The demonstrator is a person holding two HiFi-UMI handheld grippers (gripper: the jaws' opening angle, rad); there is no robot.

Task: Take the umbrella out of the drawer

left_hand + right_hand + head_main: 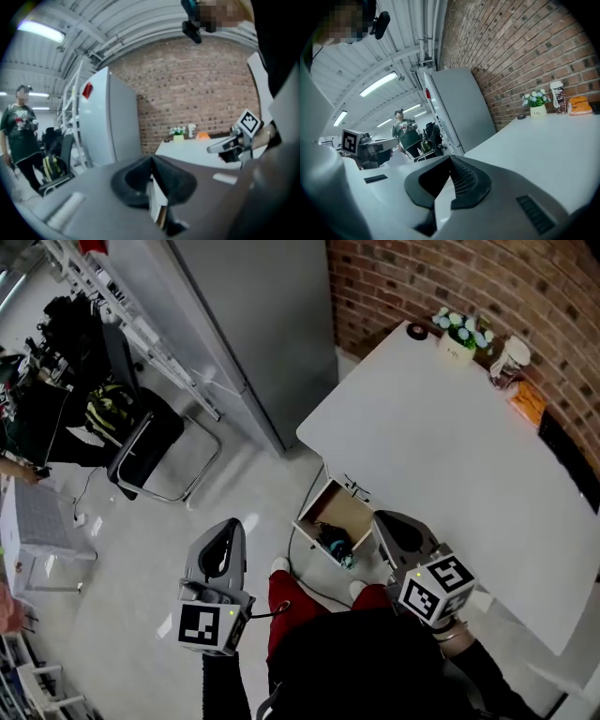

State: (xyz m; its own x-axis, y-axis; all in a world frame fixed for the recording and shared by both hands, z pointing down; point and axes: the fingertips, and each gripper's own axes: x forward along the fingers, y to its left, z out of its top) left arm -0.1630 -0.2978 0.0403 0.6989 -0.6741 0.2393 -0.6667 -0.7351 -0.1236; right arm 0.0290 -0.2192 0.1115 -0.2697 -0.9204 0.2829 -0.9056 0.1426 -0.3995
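Note:
An open wooden drawer point(349, 509) juts out from under the near left edge of the white table point(441, 446). Inside it lies a dark folded umbrella point(335, 544) with a teal tip. My left gripper point(228, 524) hangs over the floor to the left of the drawer, apart from it, with its jaws shut and nothing between them point(151, 159). My right gripper point(382, 517) sits just right of the drawer at the table edge, jaws together and empty point(451, 158). Neither gripper view shows the drawer or the umbrella.
A tall grey cabinet point(253, 324) stands beyond the drawer, with a black chair point(150, 442) to its left. At the table's far end by the brick wall are a flower pot point(459, 338), a cup point(509, 362) and an orange packet point(527, 401). A person point(405, 133) stands farther off.

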